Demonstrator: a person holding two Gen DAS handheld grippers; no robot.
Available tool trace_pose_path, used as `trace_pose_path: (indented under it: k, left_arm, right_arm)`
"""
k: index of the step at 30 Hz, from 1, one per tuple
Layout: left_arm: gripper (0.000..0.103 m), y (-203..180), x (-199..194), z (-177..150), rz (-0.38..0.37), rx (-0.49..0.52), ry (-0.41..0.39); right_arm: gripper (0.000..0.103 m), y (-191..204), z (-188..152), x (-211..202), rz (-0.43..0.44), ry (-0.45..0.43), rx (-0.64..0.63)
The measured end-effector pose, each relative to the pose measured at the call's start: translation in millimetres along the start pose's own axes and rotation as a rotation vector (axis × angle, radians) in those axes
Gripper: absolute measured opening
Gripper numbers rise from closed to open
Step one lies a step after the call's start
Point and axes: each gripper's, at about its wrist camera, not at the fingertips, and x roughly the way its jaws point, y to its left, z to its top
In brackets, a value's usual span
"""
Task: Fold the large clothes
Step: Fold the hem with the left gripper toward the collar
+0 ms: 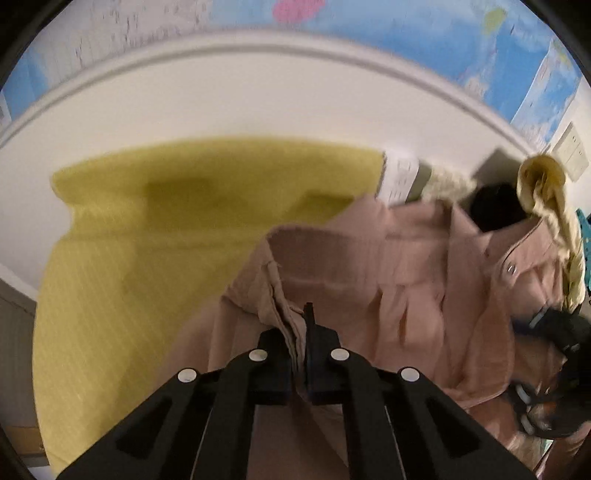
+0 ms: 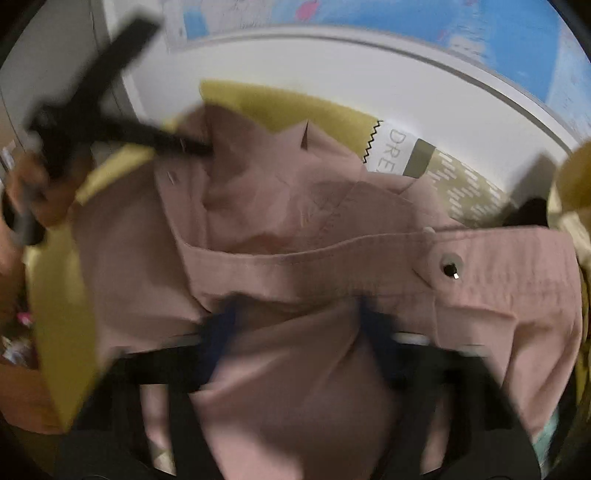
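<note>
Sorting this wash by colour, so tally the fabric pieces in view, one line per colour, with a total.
Pink: 1, the jacket
Yellow-green: 1, the cloth spread under the jacket
Pale yellow: 1, the bundled garment at the far right
Black: 1, a dark piece too blurred to identify
Total: 4

A lived-in room at home: a white bench (image 1: pixel 258 107) against a wall map (image 1: pixel 424 33) at top of frame, clothes heaped (image 1: pixel 546 206) at right.
</note>
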Motion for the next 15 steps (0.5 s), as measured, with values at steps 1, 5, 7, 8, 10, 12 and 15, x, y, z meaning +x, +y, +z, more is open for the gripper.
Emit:
trace_pose_path:
  k: [1,5,7,8,10,12,15]
  left_arm:
    - [0.003,1,-6,5,-0.006,-0.006,-0.012]
    - [0.003,10,-16,26,-0.072,-0.078,-0.009]
    - [0.006,21,-18,34,-0.105,-0.131,-0.003]
    - [0.007,24,-17,35,-0.111,-0.146,-0.002]
    - [0.01,28,-8,34,-0.112,-0.149,0.026]
    - [0.013,25,4,28,-0.082,-0.131,0.056]
    - [0.013,27,17,21,-0.061,-0.118,0.081]
  right_arm:
    - [0.001,-3,2,6,0.003,0.022,0.015]
    - [0.001,-23,15,-11,-0.014,-0.085,0.094]
    - [0.001,-41,25,-26,-0.015,-0.142,0.158]
    - [0.001,-48,29,-29,-0.012,-0.156,0.184]
    - [0.007,-62,33,-30,0.015,-0.146,0.238]
    - [0.044,-68,32,-27,0.004,-0.124,0.254]
    - [0.072,-60,25,-19,-0.066,-0.082,0.192]
